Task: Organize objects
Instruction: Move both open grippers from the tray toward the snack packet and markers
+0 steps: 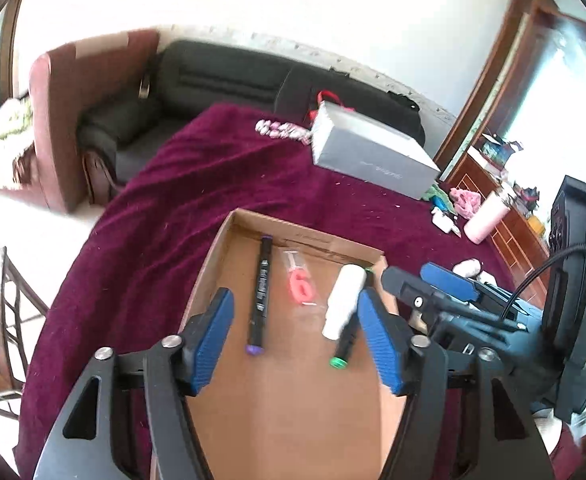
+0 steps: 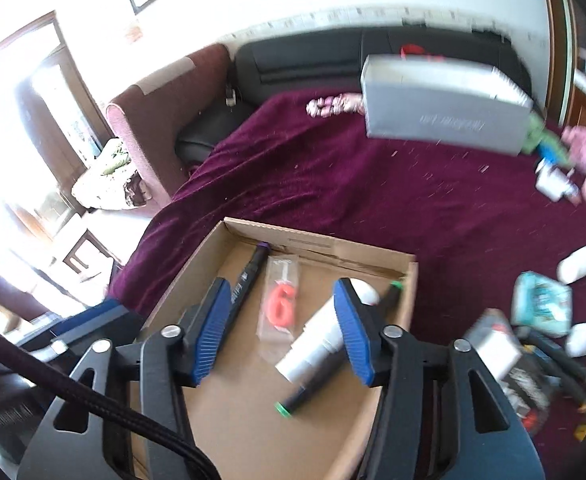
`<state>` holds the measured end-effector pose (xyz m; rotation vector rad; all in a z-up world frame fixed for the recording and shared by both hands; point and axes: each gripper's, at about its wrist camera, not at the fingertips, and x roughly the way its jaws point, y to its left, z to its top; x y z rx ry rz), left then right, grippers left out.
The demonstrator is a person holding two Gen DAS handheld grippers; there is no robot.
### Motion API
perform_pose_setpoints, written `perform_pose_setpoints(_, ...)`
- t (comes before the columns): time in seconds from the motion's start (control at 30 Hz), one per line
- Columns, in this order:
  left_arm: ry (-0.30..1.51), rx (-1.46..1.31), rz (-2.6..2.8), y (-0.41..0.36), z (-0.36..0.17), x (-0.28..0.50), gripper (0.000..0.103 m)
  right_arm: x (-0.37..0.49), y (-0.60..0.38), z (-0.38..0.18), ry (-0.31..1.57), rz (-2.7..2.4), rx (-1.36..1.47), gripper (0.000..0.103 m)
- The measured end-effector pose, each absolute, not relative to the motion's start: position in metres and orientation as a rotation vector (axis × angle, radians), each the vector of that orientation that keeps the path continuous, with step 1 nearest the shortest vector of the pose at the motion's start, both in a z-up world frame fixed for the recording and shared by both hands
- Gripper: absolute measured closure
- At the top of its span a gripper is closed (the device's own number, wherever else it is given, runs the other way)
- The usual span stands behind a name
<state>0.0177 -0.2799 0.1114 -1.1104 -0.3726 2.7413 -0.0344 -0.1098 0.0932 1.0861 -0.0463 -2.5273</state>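
Bare cardboard tray (image 2: 321, 246) floor lies near; markers (image 1: 260, 296) and white tube (image 2: 317, 348) crowd its far half.

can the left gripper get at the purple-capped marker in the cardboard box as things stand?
Probably yes. The left gripper is open above the cardboard box, and the purple-capped marker lies flat and alone on the box floor, apart from the "6" candle packet. Nothing covers it.

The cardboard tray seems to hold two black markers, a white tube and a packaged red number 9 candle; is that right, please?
Not quite: the candle is a 6, not a 9, as the right wrist view shows. The cardboard tray does hold two black markers and a white tube.
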Motion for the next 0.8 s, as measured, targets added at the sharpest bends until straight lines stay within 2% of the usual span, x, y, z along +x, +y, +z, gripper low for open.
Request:
perform_pose_setpoints(0.03,-0.348,-1.092,2.747,-0.271,0.115,0.024,0.037,-0.028,-0.107,0.094,-0.024,-2.54,1.07,0.043)
perform_pose_setpoints(0.33,-0.229,-1.082,2.596,-0.171,0.115,0.043,0.037,0.02,-0.042,0.096,0.187,-2.727,0.963,0.043)
perform_pose_setpoints(0.53,-0.193,-1.134,2.533,-0.116,0.109,0.027,0.038,0.035,0.023,0.093,0.188,-2.85,0.95,0.039)
perform_pose_setpoints(0.8,-0.19,-1.218,2.514,-0.067,0.094,-0.01,0.038,0.029,0.081,0.084,0.111,-2.912,0.95,0.039)
